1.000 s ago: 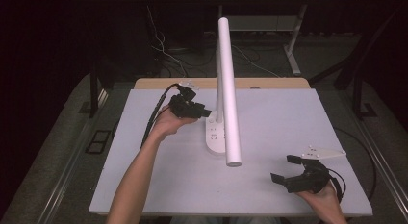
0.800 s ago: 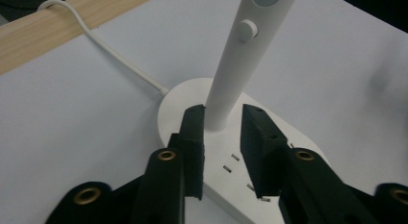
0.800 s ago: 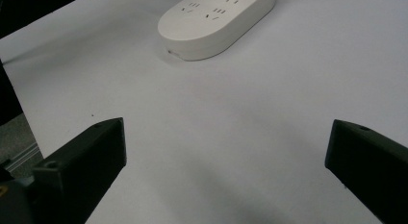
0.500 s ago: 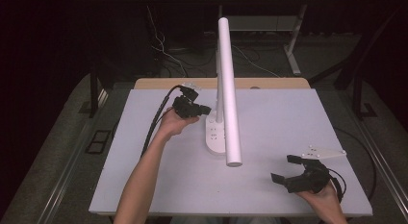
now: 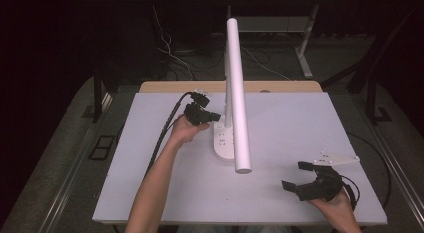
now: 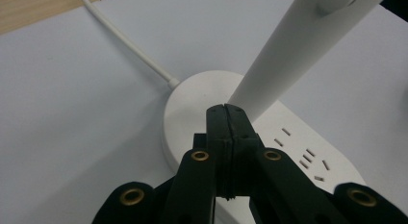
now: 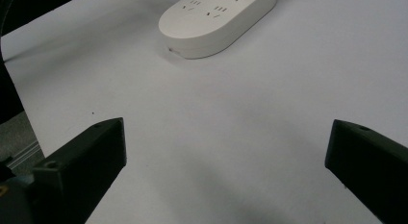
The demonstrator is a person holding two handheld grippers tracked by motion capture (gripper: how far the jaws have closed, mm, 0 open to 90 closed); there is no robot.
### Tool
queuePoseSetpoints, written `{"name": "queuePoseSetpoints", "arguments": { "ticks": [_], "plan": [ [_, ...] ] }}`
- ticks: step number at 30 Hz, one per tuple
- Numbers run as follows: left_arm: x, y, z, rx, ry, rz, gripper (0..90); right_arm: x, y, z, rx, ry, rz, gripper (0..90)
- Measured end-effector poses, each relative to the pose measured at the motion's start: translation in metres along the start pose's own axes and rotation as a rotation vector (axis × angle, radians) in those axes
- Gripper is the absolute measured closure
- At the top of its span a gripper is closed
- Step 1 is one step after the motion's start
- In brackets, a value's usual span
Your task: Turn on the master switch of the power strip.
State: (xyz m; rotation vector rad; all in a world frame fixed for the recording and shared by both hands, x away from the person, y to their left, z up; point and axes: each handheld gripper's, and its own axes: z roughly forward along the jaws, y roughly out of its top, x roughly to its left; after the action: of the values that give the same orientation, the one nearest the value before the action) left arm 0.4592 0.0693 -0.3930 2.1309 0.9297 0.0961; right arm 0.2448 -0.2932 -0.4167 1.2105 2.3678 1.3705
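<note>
A white desk lamp stands mid-table, its oval base [image 5: 223, 141] flat and its long tube head [image 5: 239, 103] reaching toward me. My left gripper [image 5: 216, 116] sits at the base's left side. In the left gripper view its jaws have just been closing and now meet with nothing between them. Their tips [image 6: 225, 110] hover over the base [image 6: 192, 99] right by the slanted stem [image 6: 288, 56]. My right gripper [image 5: 296, 175] rests near the front right, open and empty [image 7: 226, 135], facing the base's rounded end [image 7: 216, 22].
The lamp's white cable [image 6: 130, 43] runs from the base toward the table's far wooden edge [image 5: 170, 86]. The pale table top [image 5: 300, 123] ends close to the right hand. Dark floor, cables and stand legs lie beyond the table.
The left hand has dipped a little and edged closer to the lamp base. The right hand and the lamp have stayed put.
</note>
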Motion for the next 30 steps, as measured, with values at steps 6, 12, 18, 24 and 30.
{"name": "queuePoseSetpoints", "arguments": {
  "ticks": [6, 12, 18, 24, 30],
  "plan": [
    [0.001, -0.004, 0.010, -0.018, 0.010, -0.043, 89.8, 0.000, 0.000, 0.000, 0.000, 0.001, 0.000, 0.2],
    [0.006, -0.010, 0.016, -0.022, 0.009, -0.071, 89.8, -0.001, 0.000, 0.000, 0.004, 0.001, 0.004, 0.2],
    [0.007, -0.014, 0.019, -0.022, 0.003, -0.080, 89.8, -0.001, 0.000, 0.000, 0.003, 0.002, 0.004, 0.2],
    [0.007, -0.017, 0.021, -0.012, 0.002, -0.070, 89.6, -0.001, 0.000, 0.000, 0.004, 0.001, 0.003, 0.2],
    [0.005, -0.017, 0.022, -0.013, 0.005, -0.064, 89.8, -0.002, 0.000, 0.000, 0.004, 0.001, 0.003, 0.2]
  ]
}}
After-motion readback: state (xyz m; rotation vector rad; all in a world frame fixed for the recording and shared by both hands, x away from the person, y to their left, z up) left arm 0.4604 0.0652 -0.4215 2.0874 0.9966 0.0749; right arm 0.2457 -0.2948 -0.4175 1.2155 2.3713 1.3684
